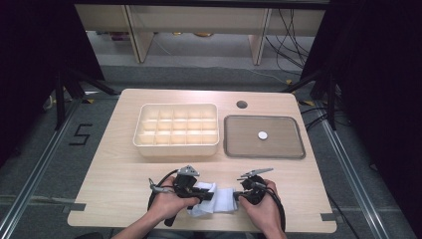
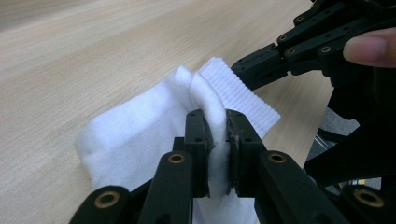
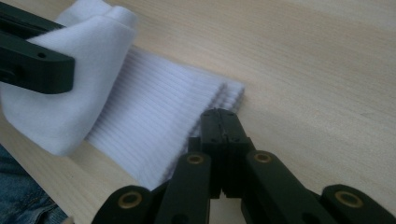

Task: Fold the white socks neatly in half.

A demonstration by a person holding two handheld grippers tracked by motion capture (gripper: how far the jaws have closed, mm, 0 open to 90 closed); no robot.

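High view: a white sock [image 1: 215, 198] is seen lying at the 6 o'clock edge of the surface [image 1: 119, 169], stretched between both tools. A fold of its fabric is clamped by the left hand-held gripper [image 2: 217, 140], at the sock's 9 o'clock end. The ribbed cuff is pinched by the right hand-held gripper [image 3: 223, 122], jaws fully together, at 3 o'clock. A compartment box [image 1: 176, 130] and a lidded tray [image 1: 263, 137] are set toward 12 o'clock.
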